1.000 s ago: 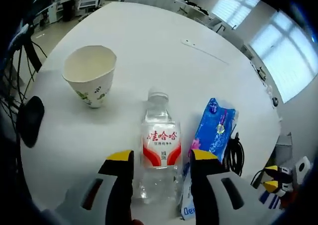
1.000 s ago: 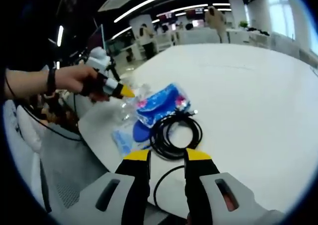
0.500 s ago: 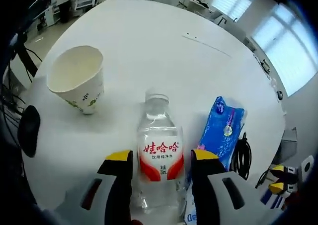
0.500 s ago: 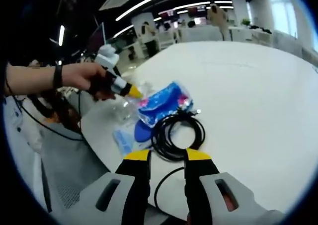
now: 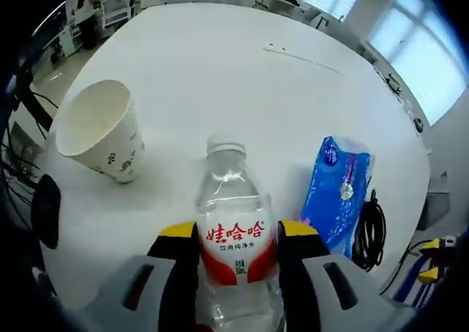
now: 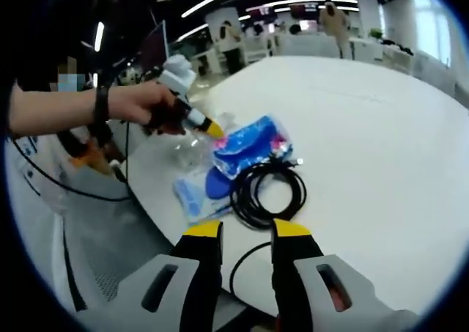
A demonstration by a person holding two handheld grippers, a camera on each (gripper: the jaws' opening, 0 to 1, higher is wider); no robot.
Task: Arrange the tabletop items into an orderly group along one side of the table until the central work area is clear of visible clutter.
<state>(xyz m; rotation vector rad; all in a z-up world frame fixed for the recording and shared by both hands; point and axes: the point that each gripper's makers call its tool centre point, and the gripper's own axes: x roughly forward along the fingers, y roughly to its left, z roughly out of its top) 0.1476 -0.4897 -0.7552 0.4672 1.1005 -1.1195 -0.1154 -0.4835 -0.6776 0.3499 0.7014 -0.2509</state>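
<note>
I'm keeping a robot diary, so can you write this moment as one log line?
left gripper: jaws around clear plastic water bottle with red label | right gripper: open, above coiled black cable | white paper cup: upright, untouched

In the left gripper view the water bottle (image 5: 234, 251) runs off the bottom edge, its base out of sight between the yellow-tipped jaws, and whether those jaws press its sides cannot be told. At the lower right of that view the black cable (image 5: 368, 229) is partly hidden behind the blue packet (image 5: 337, 196), while a dark object (image 5: 45, 209) at the left edge is cut off and too dim to name. In the right gripper view the bottle is a clear blur behind the left gripper (image 6: 207, 127) (only its yellow tip shows past the hand (image 6: 150, 103)), and the print on the flat pale blue pack (image 6: 196, 194) is too small to read.
</note>
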